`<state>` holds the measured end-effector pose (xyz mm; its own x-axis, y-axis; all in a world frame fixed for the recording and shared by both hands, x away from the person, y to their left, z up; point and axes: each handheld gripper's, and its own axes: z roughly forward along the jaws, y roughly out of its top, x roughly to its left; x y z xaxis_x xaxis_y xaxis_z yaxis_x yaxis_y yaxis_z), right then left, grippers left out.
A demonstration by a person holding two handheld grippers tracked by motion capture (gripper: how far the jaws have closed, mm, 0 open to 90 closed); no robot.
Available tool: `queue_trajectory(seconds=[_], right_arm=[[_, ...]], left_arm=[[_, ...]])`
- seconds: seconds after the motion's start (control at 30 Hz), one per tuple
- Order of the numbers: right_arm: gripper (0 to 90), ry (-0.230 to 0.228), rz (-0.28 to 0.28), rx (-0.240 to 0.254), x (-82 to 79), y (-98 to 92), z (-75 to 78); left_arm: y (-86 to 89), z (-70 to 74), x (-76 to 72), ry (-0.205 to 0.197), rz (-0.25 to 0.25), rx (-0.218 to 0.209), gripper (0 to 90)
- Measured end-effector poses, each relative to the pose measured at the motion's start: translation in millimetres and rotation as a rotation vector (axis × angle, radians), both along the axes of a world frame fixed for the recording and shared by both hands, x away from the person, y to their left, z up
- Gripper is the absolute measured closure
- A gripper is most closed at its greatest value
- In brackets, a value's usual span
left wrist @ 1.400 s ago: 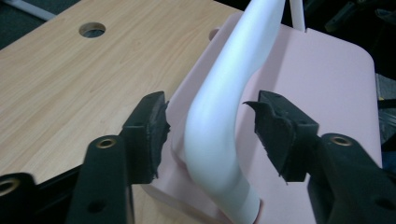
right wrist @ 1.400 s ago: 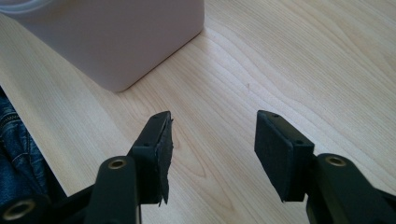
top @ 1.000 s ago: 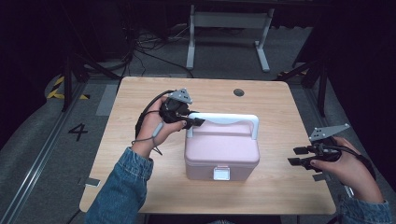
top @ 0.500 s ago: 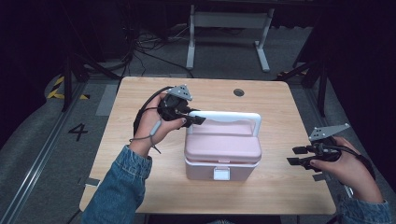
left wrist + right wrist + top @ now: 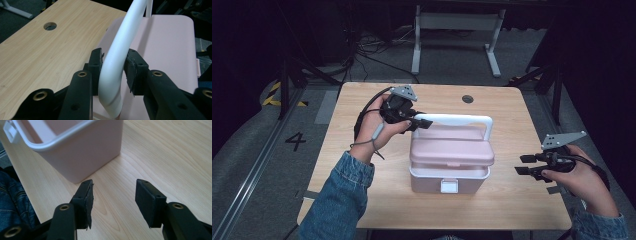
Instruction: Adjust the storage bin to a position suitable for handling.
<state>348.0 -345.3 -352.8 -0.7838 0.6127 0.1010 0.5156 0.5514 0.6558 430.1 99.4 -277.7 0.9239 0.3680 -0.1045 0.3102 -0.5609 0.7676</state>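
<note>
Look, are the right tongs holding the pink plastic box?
No, the right tongs are open above the wooden table, beside the pink plastic box.

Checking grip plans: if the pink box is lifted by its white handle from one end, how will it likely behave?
The pink box looks rigid. The left gripper clamps the white handle near its corner, so it may tilt; the glossy handle could slip.
</note>
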Motion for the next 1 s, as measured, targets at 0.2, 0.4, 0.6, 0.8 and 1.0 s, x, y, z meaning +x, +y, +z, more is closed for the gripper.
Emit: queue_trajectory(seconds=[0.2,0.4,0.6,0.8,1.0], right_arm=[[62.5,-0.059,0.044,0.057,1.6,11.2,3.3],[76.4,-0.119,0.102,0.155,2.2,21.4,6.0],[89.4,-0.153,0.195,0.223,2.5,36.3,2.2],[90.0,-0.162,0.242,0.283,3.8,48.3,-2.4],[90.0,-0.192,0.256,0.351,4.7,58.7,-3.6]], left_arm=[[0.5,-0.5,1.0,0.013,0.003,-0.017,69.5],[1.0,-0.4,2.1,0.009,0.006,-0.026,69.5],[2.8,-1.2,5.8,0.026,0.014,-0.052,69.6],[6.7,-2.8,11.6,0.061,0.037,-0.098,69.5],[7.6,-3.1,14.6,0.063,0.048,-0.104,69.3]])
